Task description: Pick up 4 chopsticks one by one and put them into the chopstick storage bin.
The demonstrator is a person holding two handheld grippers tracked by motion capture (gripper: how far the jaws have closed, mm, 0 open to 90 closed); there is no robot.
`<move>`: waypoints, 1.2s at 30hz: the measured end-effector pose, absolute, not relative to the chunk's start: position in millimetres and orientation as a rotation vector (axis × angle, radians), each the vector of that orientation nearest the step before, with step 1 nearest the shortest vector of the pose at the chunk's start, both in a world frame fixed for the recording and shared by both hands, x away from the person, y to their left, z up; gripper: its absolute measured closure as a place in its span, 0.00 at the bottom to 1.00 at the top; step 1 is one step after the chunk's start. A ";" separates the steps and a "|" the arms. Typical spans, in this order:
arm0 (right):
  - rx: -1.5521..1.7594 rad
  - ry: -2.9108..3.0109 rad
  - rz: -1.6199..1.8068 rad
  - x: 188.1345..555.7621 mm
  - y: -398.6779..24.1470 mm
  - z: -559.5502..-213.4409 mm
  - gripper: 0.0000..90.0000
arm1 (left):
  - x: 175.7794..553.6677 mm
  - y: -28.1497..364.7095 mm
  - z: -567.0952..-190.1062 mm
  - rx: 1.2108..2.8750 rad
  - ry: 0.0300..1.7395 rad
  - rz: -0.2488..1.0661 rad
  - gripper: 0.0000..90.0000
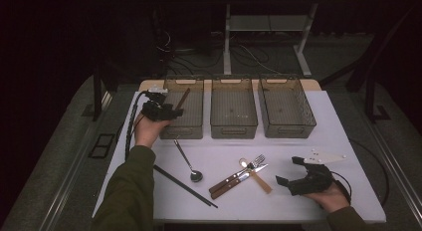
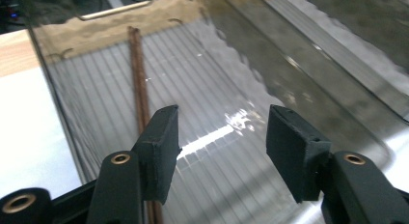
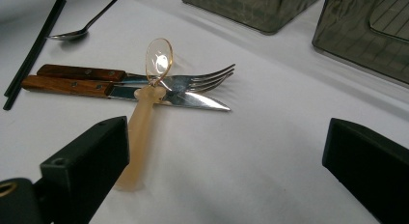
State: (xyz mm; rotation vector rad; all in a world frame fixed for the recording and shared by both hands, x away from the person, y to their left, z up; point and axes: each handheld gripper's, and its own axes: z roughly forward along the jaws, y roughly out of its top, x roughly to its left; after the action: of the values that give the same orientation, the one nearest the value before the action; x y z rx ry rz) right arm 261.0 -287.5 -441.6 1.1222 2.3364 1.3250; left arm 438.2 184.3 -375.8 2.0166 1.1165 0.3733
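brown chopsticks in bin, beside open left tool

High view dim, surroundings near black, worktop evenly lit. Glare streak on bin floor. Gripper views sharp nearby, soft farther off.

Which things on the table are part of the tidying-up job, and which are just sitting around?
Part of the job:
- brown chopsticks lying in the left bin
- left gripper, open over that bin
- right gripper, open near the cutlery
- pale plastic spoon, fork, knife, metal spoon, black chopsticks
- middle bin, right bin

Just lying about:
- cables on the floor
- table legs behind
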 end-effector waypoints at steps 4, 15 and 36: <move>1.125 2.338 1.322 260.8 -287.4 -441.8 0.03 | 420.3 182.7 -372.3 2.037 1.055 0.362 0.48; 1.126 2.339 1.320 260.5 -287.0 -442.0 0.03 | 368.8 172.1 -382.2 2.127 0.904 0.327 0.76; 1.125 2.337 1.318 259.2 -286.6 -441.3 0.03 | 314.8 209.3 -420.8 2.311 0.954 0.299 0.99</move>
State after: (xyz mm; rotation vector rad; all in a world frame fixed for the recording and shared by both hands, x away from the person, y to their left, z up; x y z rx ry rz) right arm 259.2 -286.6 -441.3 1.1252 2.3367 1.3180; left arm 314.8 209.3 -420.8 2.3114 0.9536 0.2987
